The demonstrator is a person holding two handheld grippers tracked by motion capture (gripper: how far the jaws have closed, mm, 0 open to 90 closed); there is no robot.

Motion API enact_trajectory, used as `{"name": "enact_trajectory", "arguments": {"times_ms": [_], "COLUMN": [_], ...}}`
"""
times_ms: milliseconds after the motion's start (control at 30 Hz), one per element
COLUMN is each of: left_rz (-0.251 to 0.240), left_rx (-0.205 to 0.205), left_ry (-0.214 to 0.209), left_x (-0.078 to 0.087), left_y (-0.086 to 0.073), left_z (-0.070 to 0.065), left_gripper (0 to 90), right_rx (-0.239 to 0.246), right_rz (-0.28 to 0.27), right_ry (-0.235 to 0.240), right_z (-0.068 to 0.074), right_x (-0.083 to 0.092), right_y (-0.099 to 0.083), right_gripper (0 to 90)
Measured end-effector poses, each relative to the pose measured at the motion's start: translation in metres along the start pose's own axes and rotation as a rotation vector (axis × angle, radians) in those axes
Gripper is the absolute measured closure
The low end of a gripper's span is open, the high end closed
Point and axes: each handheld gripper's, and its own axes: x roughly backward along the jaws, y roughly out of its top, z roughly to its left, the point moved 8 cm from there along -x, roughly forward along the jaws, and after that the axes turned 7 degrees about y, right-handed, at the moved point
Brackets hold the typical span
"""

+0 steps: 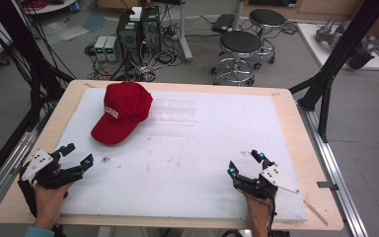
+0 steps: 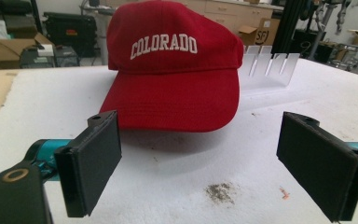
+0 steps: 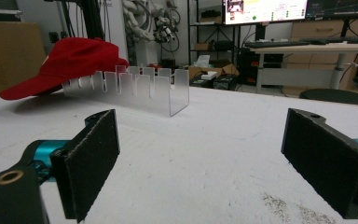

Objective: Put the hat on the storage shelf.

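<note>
Red cap (image 1: 121,112) sits on white mat (image 1: 187,158), brim toward person, clear slotted rack (image 1: 175,111) just right of cap. Left gripper (image 1: 76,155) near cap brim, jaws wide apart, empty. Right gripper (image 1: 246,162) well right of cap, jaws spread, empty. Likely cap pickup: approach brim low, square, pinch its edge.

Cap (image 1: 121,112) on table (image 1: 286,106), far left; slotted rack (image 1: 175,111) just right of it, touching.
</note>
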Motion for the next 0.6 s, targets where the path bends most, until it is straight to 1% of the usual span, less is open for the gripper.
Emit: {"name": "enact_trajectory", "arguments": {"times_ms": [67,100,167,233,433,533,600], "left_rz": [0.009,0.009,0.007,0.008,0.039,0.047,0.049], "left_rx": [-0.008,-0.003,0.013,0.015,-0.016,-0.034,-0.037], "left_ry": [0.003,0.001,-0.005,-0.013,-0.072,-0.085,-0.095], "left_x": [0.0,0.0,0.0,-0.002,-0.011,-0.015,-0.019], "left_y": [0.001,0.003,0.01,0.018,0.044,0.058,0.067], "left_z": [0.002,0.002,0.004,0.005,-0.001,-0.002,-0.003], "left_gripper": [14.0,14.0,14.0,14.0,13.9,13.8,13.8], "right_rx": [0.001,0.0,0.0,0.001,0.0,0.001,0.0], "right_rz": [0.0,0.002,0.003,0.003,0.001,0.001,0.0], "right_ry": [0.0,0.0,0.002,0.0,0.0,0.001,0.001], "right_z": [0.0,0.0,0.001,0.0,0.0,0.0,0.0], "right_x": [0.0,0.0,0.0,0.0,0.0,0.0,0.0], "right_y": [0.0,0.0,0.0,0.0,0.0,0.0,0.0], "right_gripper": [10.2,10.2,10.2,10.2,10.2,10.2,10.2]}}
